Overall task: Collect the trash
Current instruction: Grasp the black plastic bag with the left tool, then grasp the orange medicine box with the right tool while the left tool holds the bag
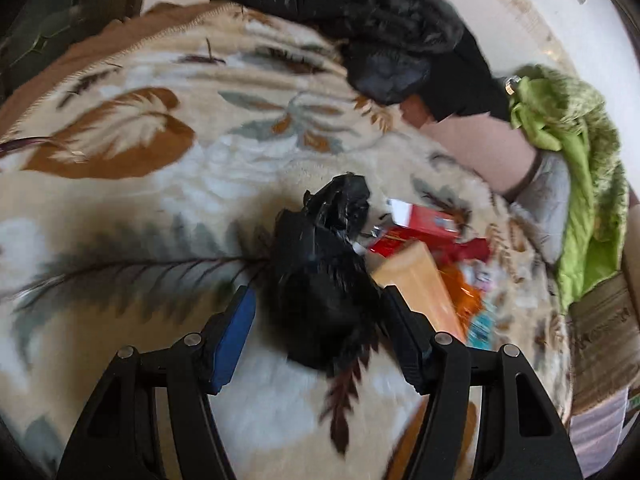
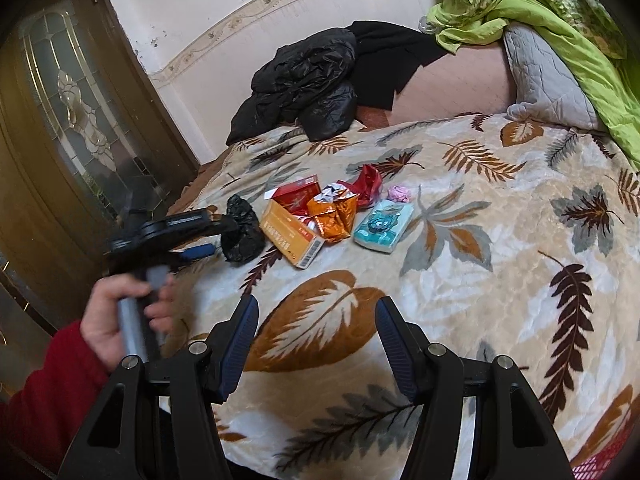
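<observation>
Blanket (image 2: 460, 280) — pink wad (image 2: 400, 193), seemingly right-view only.

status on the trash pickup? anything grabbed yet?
Nothing collected yet. The left gripper is open around the black plastic bag on the blanket, not visibly clamping it. The right gripper is open and empty. Still lying loose: orange box, red box, orange foil wrapper, red wrapper, teal tissue pack, pink wad.
</observation>
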